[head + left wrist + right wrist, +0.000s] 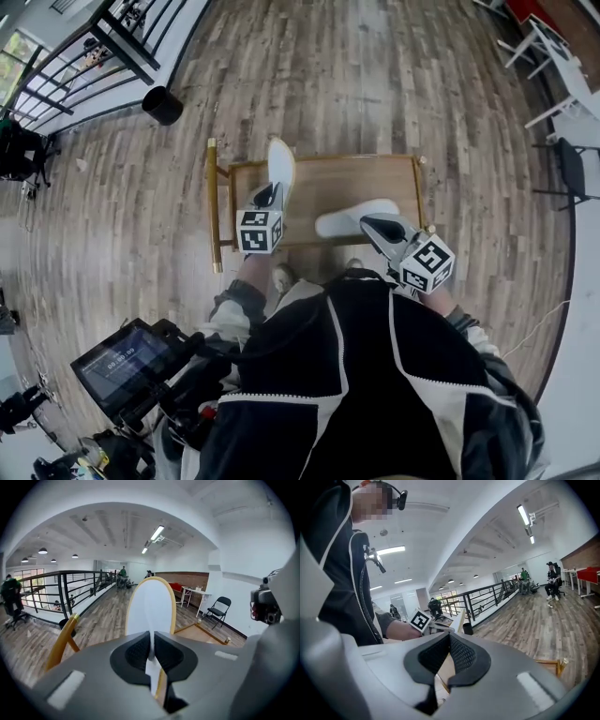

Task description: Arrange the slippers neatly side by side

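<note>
Two thin white slippers are over a small wooden table (375, 183) with a gold frame. The left slipper (279, 161) points away from me, and my left gripper (267, 197) is shut on its near end. In the left gripper view this slipper (150, 604) stands upright, its tan-edged sole pinched between the pads of the left gripper (150, 645). The right slipper (349, 218) lies crosswise near the table's front edge. My right gripper (373, 228) is shut on its right end. In the right gripper view a thin tan edge of this slipper (444, 666) shows between the closed jaws of the right gripper (450, 641).
A black bin (162, 105) stands on the plank floor beyond the table, near a black railing (103, 47). A folding chair (572, 169) and a white table (561, 52) are far right. A monitor rig (122, 361) hangs at my lower left.
</note>
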